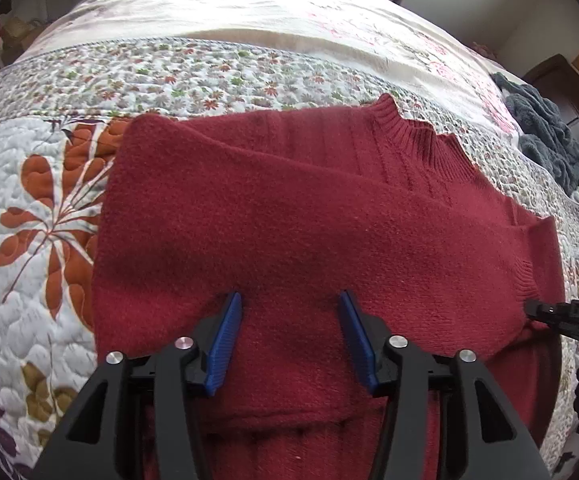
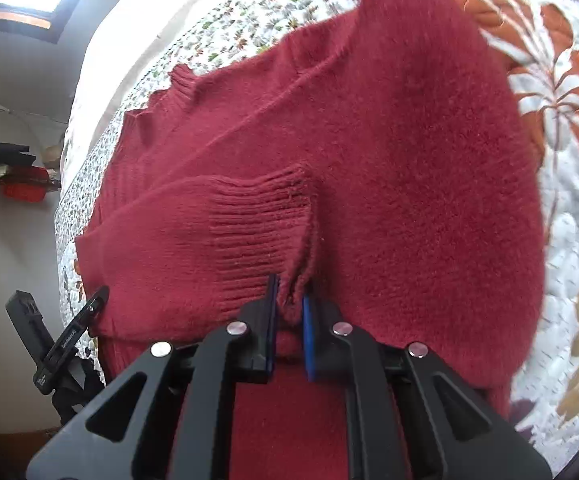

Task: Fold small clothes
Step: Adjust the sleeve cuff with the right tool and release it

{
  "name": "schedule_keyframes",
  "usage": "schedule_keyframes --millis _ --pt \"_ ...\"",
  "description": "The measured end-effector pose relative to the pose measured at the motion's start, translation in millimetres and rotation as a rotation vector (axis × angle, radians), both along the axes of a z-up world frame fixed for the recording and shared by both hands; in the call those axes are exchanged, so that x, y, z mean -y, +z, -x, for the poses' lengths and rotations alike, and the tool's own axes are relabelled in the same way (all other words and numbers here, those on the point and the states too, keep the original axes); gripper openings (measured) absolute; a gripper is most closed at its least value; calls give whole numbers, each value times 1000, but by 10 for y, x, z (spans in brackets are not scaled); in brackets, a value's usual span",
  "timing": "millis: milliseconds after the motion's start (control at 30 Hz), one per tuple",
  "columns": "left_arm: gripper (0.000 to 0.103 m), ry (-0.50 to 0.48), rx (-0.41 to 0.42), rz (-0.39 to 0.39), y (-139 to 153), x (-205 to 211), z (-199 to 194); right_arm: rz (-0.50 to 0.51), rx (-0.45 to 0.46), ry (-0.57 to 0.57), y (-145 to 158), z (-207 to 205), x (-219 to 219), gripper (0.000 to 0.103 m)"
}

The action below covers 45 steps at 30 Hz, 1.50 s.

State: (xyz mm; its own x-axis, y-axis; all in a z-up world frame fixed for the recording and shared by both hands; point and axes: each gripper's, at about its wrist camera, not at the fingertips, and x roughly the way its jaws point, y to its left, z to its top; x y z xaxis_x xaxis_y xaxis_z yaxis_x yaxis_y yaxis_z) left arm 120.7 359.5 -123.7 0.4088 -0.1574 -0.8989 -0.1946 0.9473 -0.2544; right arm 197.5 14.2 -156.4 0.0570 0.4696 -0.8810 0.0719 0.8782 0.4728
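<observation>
Sweater (image 1: 289,208) lies on floral quilt (image 1: 41,208), curtained room.

Red sweater's (image 1: 289,208) lower part hidden behind both gripper bodies; dark garment (image 1: 549,140) cut by the edge.

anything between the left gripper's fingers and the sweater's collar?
Only sweater knit, with a sleeve folded across it, up to the collar; left wrist view.

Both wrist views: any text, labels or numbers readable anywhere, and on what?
No text reads clearly.
Left gripper: pale lettering along its finger, too small and blurred to read.
Right gripper: faint marks on its side, unreadable.
Sweater, quilt: no tag or print visible.
</observation>
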Motion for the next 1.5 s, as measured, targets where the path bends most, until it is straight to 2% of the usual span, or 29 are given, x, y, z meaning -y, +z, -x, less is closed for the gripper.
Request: schedule_keyframes --millis 67,133,233,367,433,500,633,700,767,933,1000,1100,1167,1400,1467,1500 --pt "53 3 -6 12 9 -17 -8 -5 -2 -7 1 -23 9 10" --pt "51 15 -9 10 63 -14 4 1 16 -8 87 -13 10 15" --pt "51 22 17 0 211 50 87 53 79 21 294 52 -18 15" --pt "52 -9 43 -42 338 206 215 45 140 68 500 126 -114 15" --pt "53 -32 37 -63 323 278 244 47 147 95 509 131 -180 15" --pt "54 -38 13 -82 253 304 242 98 155 104 495 128 -213 15" --pt "54 -25 -12 -71 143 266 267 164 227 69 658 180 -176 15" --pt "54 -20 -8 -66 134 255 278 160 255 46 750 217 -106 15" --pt "54 -9 -4 -63 155 258 285 114 265 44 793 211 -91 16" --pt "55 0 4 -57 189 298 294 82 198 107 582 158 -260 19" --pt "55 -6 -4 -67 167 307 291 105 166 111 431 142 -293 19" --pt "55 -25 -8 -76 100 300 297 143 126 88 234 139 -280 16" --pt "56 -30 -5 -75 72 295 301 93 107 54 136 147 -211 16" --pt "58 -16 -6 -59 31 282 289 119 131 87 143 136 -264 17" --pt "58 -4 -7 -52 90 270 309 113 141 85 206 158 -256 19" --pt "58 0 -6 -49 125 266 327 107 151 83 255 183 -250 24"
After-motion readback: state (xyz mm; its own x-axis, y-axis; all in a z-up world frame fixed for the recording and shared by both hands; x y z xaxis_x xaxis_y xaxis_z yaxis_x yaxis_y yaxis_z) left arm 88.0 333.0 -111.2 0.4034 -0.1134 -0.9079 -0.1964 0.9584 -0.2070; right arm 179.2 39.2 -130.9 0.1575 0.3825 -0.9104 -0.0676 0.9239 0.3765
